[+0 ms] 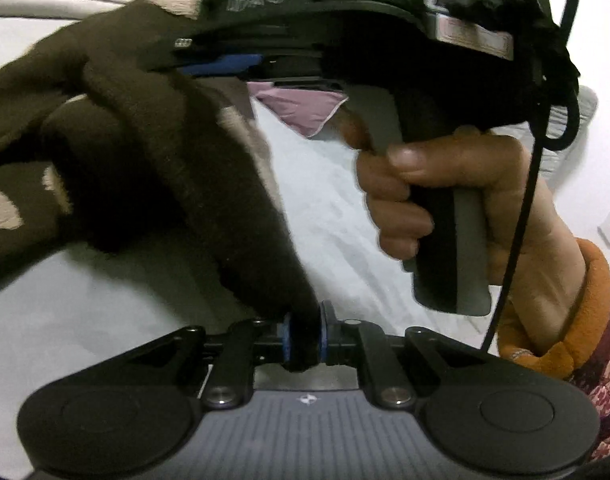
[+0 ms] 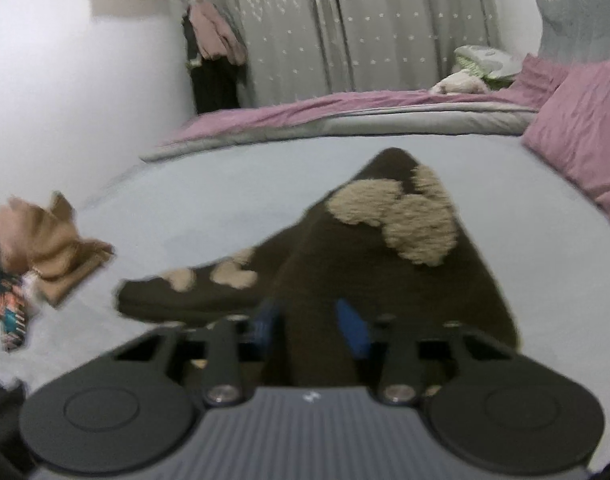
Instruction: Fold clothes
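Holding: both claws grip one brown fleece garment (image 2: 385, 264) with beige patches, lifted partly off the bed (image 2: 233, 184)
Left claw (image 1: 303, 338): blue pads pinched together on a bunched brown edge, cloth rising from it as a taut ridge
Right claw (image 2: 311, 322): pads closed in on a thick fold of the same garment running between them; seen side-on in the left wrist view (image 1: 225, 65), cloth draped over its nose
Hand (image 1: 445, 204): wraps the right tool's handle, orange cuff at the wrist
Garment position: far end lies on the pale bed sheet, peaked into a triangle; near end hangs from the claws
Shape: bunched and creased, no clean rectangle, edges not squared
Progress: judged mid-fold; cloth is doubled over somewhere but blur hides how many layers
Left to do: judged laying it flat, aligning edges, pressing the fold
Other clothes: a tan crumpled piece (image 2: 53, 244) and a dark printed piece (image 2: 9, 312) at the bed's left edge, both unfolded by the look
Background: pink pillow (image 2: 585, 140), grey starred curtain (image 2: 345, 24)
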`<state>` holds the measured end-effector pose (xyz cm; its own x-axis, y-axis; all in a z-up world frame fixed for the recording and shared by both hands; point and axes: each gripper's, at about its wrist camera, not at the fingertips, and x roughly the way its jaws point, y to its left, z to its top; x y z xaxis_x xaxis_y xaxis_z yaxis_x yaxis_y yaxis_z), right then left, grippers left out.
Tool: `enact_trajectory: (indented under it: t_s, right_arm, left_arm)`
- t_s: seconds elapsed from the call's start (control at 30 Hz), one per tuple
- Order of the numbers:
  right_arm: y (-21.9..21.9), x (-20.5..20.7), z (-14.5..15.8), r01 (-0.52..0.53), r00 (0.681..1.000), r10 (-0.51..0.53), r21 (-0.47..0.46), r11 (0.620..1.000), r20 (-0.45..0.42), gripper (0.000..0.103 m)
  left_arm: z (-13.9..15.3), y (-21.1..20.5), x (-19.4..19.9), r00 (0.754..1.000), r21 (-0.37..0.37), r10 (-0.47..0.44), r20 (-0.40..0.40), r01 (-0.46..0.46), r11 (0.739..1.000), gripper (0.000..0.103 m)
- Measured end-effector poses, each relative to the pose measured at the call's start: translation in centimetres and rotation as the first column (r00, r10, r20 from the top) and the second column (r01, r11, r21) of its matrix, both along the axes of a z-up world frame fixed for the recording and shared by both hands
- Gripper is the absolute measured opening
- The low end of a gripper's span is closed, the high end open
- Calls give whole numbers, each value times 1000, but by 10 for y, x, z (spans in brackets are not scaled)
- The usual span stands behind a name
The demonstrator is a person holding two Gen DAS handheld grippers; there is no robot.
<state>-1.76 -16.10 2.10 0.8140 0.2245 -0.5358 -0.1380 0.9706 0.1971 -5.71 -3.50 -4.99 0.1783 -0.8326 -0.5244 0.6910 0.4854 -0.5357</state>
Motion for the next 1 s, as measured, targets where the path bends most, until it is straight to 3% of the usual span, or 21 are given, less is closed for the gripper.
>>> enact_trajectory:
  t_s: [0.1, 0.23, 0.4, 0.53, 0.67, 0.9, 1.0]
  right_arm:
    - [-6, 1, 0, 37, 999, -37, 2, 999, 5, 10]
    - [-18, 0, 3, 93, 996, -93, -8, 996, 20, 9]
    - [-33, -2, 3, 131, 991, -131, -19, 991, 22, 8]
    - [-48, -7, 5, 176, 984, -176, -18, 984, 30, 8]
    - [-68, -12, 5, 231, 973, -230, -9, 973, 25, 8]
    - [-101, -15, -11, 322, 946, -323, -14, 947, -33, 8]
    - [-105, -15, -16, 314, 949, -314, -1, 949, -40, 11]
  left_arm:
    - [2, 9, 3, 1000, 44, 27, 7, -28, 999, 24]
    - [5, 23, 2, 997, 78, 73, 24, -75, 994, 37]
    - [7, 40, 7, 980, 131, 183, 80, -193, 972, 46]
    - [6, 46, 26, 944, 188, 293, 150, -318, 929, 51]
    - [-5, 45, 56, 900, 288, 369, 234, -427, 857, 56]
    - [-12, 69, 80, 852, 341, 480, 208, -523, 781, 56]
    - [-13, 79, 88, 831, 356, 520, 198, -555, 751, 56]
